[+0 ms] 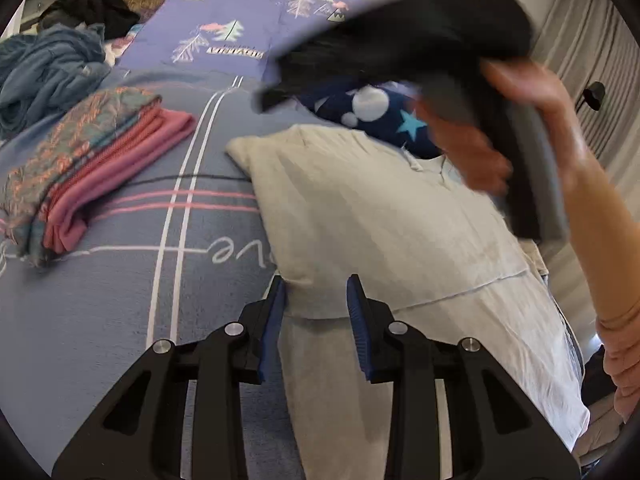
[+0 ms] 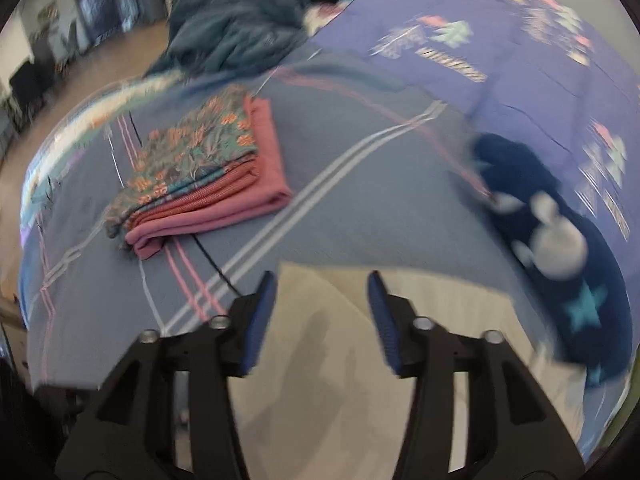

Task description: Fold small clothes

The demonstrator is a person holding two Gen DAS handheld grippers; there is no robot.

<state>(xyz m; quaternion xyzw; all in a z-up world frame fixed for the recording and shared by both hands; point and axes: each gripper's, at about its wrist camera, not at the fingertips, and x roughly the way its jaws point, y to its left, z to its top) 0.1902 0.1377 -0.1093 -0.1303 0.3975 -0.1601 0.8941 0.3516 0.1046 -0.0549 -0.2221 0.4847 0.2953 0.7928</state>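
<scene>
Cream shirt (image 1: 360,208) lies flat on the grey bedspread (image 1: 100,340), partly folded. Left gripper (image 1: 316,312) hangs over the shirt's near fold, jaws apart, nothing clamped. Right gripper (image 2: 322,316) sits above the shirt's far edge, jaws wide, empty. Folded stack (image 1: 92,168) rests left of the shirt; star-print navy garment (image 1: 384,116) just beyond it.
</scene>
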